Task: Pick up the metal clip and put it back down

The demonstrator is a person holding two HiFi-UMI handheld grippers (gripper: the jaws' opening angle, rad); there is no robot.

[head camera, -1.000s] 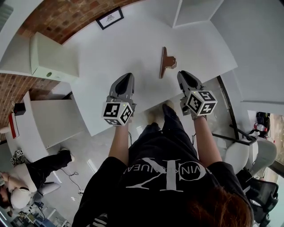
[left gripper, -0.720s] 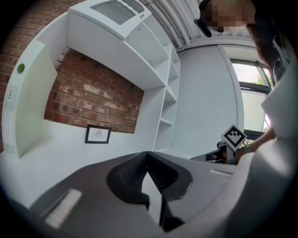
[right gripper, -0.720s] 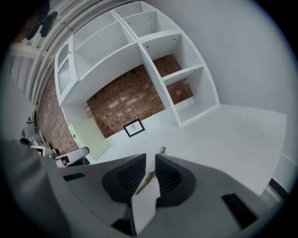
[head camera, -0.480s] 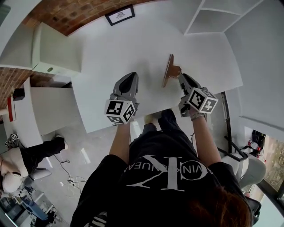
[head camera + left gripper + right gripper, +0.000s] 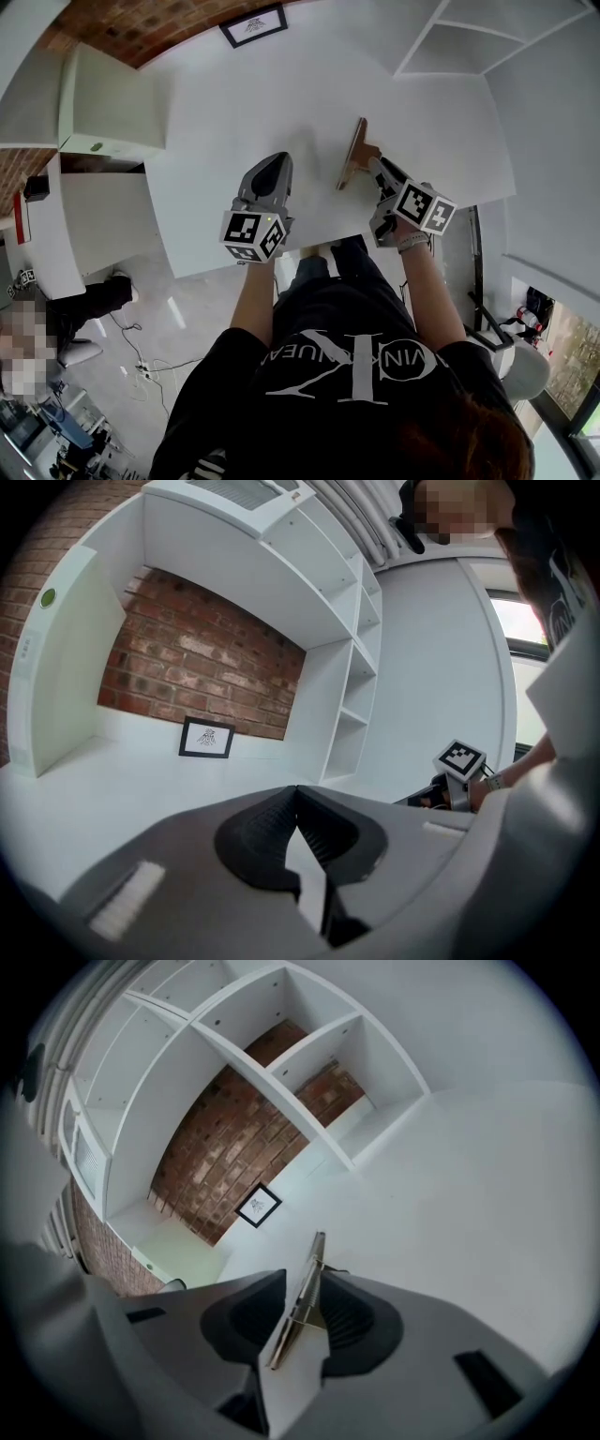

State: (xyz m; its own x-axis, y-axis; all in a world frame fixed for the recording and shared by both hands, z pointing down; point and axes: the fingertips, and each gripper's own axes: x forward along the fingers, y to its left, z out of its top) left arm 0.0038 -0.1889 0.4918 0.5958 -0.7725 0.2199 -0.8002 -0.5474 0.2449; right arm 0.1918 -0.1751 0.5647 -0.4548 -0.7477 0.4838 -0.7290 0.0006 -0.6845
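The metal clip (image 5: 353,155), brown and long, is on the white table (image 5: 234,103) right of centre. My right gripper (image 5: 377,167) reaches its near right side. In the right gripper view the clip's thin edge (image 5: 316,1251) stands between the two pads, and the right gripper (image 5: 302,1283) is shut on it. My left gripper (image 5: 271,162) rests over the table's near part, left of the clip, and is shut with nothing in it (image 5: 298,791). I cannot tell whether the clip still touches the table.
A small framed picture (image 5: 253,25) leans against the brick wall at the table's back. A white cabinet (image 5: 103,112) borders the table's left, and white shelves (image 5: 469,37) stand at the back right. The table's near edge (image 5: 281,246) runs just behind both grippers.
My right gripper has moved forward and left up to the clip and its jaws now hold the clip's near part. The left gripper has stayed about where it was.
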